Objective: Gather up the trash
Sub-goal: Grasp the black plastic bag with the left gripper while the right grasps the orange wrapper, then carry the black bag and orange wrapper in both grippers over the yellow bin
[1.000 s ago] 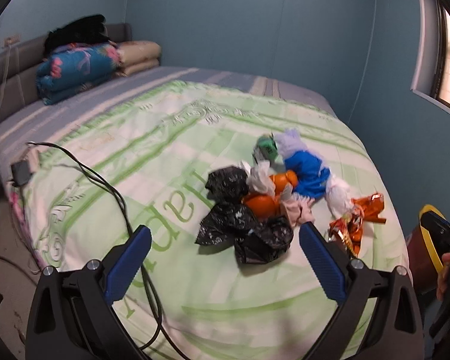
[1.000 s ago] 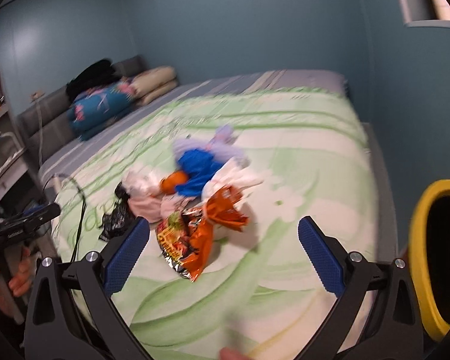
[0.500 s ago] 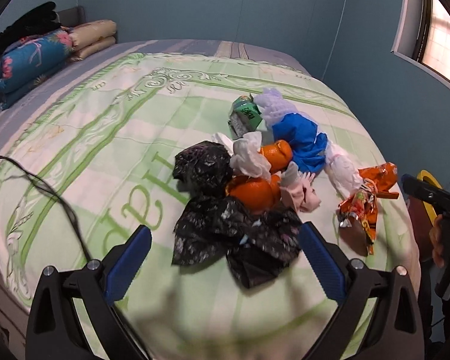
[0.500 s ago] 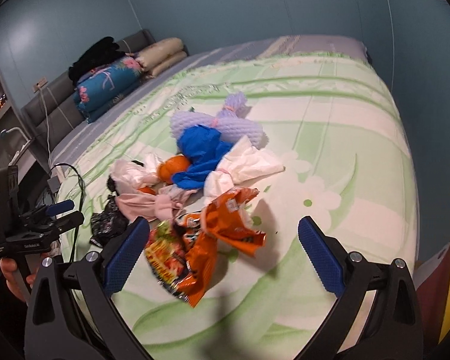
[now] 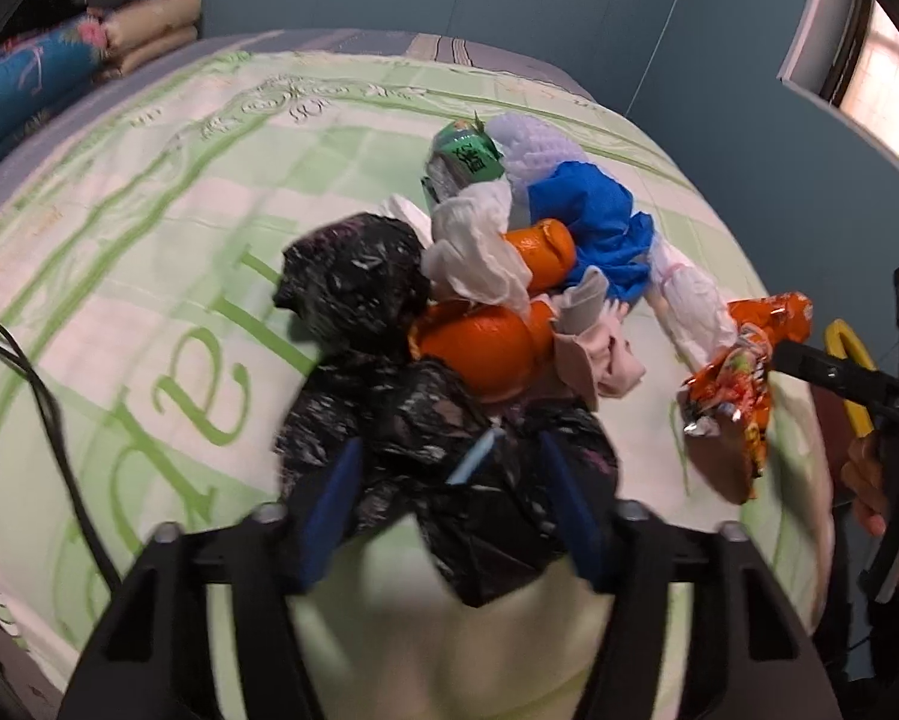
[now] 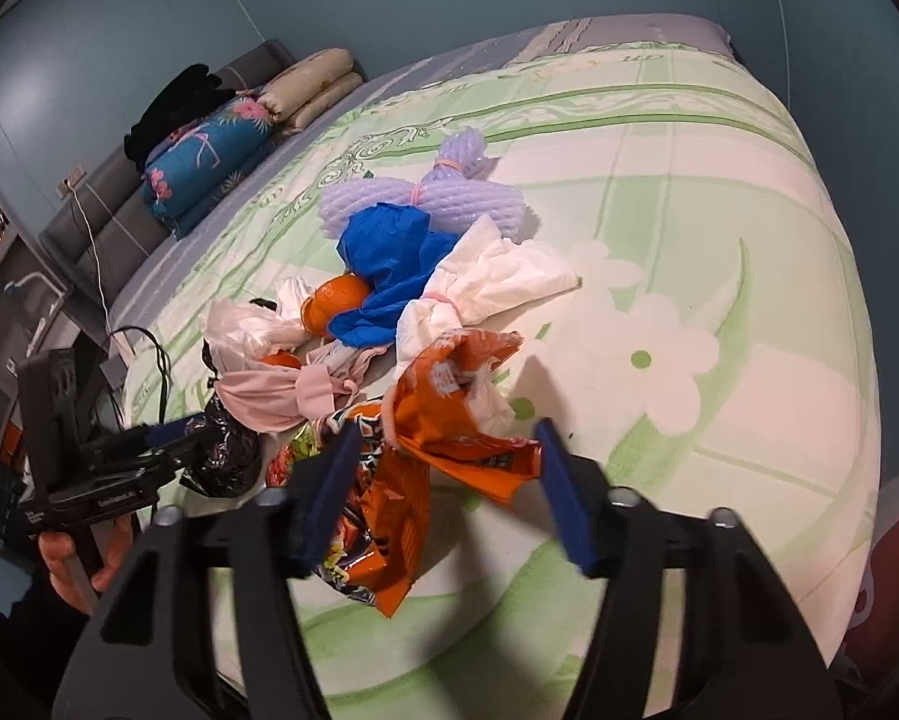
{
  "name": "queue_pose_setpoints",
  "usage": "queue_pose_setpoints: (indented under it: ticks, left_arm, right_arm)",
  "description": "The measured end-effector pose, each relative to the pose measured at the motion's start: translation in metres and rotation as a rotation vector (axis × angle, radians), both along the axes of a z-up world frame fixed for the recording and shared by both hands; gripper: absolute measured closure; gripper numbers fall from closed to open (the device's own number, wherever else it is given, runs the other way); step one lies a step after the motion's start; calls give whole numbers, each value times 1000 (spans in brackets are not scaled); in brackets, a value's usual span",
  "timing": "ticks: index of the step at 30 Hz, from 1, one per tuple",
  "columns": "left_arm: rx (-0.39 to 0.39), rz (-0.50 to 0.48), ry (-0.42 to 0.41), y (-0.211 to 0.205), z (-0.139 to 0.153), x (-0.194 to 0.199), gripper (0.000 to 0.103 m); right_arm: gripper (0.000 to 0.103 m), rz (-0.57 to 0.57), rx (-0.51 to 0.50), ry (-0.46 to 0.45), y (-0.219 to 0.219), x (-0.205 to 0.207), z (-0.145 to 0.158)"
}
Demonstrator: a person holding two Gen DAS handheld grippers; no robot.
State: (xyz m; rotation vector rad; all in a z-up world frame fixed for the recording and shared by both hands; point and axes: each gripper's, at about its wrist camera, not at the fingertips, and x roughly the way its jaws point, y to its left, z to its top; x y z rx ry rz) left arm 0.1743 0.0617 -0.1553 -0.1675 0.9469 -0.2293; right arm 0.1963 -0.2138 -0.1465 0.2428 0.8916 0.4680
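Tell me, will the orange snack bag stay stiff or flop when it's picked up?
The orange snack bag will probably flop: it is crumpled and torn open. It looks empty and flattened, so likely light. Its shiny foil may slip.

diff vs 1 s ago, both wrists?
Both grippers dropped in toward the trash pile and their jaws have just been closing. The left gripper now straddles the black bag; the right gripper straddles the orange snack wrapper. Whether either is gripped yet is unclear. The pile itself and the bedspread look unmoved.

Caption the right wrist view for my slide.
Right gripper closing around an orange snack bag in the trash pile on a green bedspread.
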Motion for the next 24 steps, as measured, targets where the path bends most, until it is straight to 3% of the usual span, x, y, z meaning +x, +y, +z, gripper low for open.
queue_pose_setpoints:
  ticks: [2, 5, 6, 8, 14, 24]
  left_arm:
    - [-28, 5, 7, 2, -2, 0, 74]
    - [-20, 7, -8, 2, -1, -5, 82]
    - [-25, 8, -13, 3, 0, -8, 83]
    - [-46, 9, -16, 6, 3, -10, 87]
    - [-88, 17, -51, 15, 19, -23, 93]
    - [-116, -5, -186, 15, 81, -64, 94]
  right_arm:
    - [67, 5, 15, -1, -2, -2, 2]
    - [72, -4, 34, 15, -8, -6, 1]
    - [83, -6, 33, 16, -8, -8, 1]
    - [87, -17, 28, 2, -11, -13, 4]
    - [92, -29, 47, -53, -21, -32, 21]
    - [92, -80, 107, -146, -55, -71, 59]
